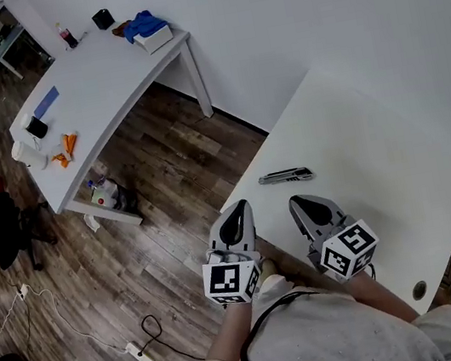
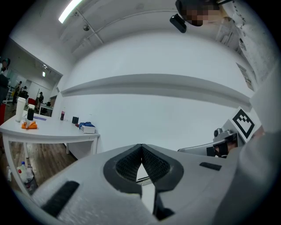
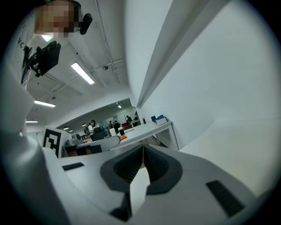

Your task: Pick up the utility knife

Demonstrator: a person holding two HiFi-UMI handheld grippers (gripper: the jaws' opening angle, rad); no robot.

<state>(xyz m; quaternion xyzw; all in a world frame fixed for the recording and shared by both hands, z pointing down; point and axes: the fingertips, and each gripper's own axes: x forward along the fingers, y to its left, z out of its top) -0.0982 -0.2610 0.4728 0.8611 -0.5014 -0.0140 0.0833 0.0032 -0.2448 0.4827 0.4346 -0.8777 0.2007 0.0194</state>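
A grey-and-black utility knife (image 1: 286, 176) lies flat on the white table (image 1: 375, 149), near its left edge. My left gripper (image 1: 236, 213) hovers at that table edge, below and left of the knife, its jaws shut with nothing between them. My right gripper (image 1: 303, 204) sits over the table just below the knife, jaws shut and empty too. In the left gripper view a sliver of the knife (image 2: 142, 179) shows through the gap behind the closed tips of my left gripper (image 2: 141, 147). The right gripper view shows my right gripper (image 3: 142, 148) with its tips meeting over bare tabletop.
A second white table (image 1: 96, 86) stands to the far left across wooden floor, carrying a blue cloth on a box (image 1: 147, 30), bottles and small items. A white wall (image 1: 307, 5) runs behind both tables. Cables and a power strip (image 1: 134, 349) lie on the floor.
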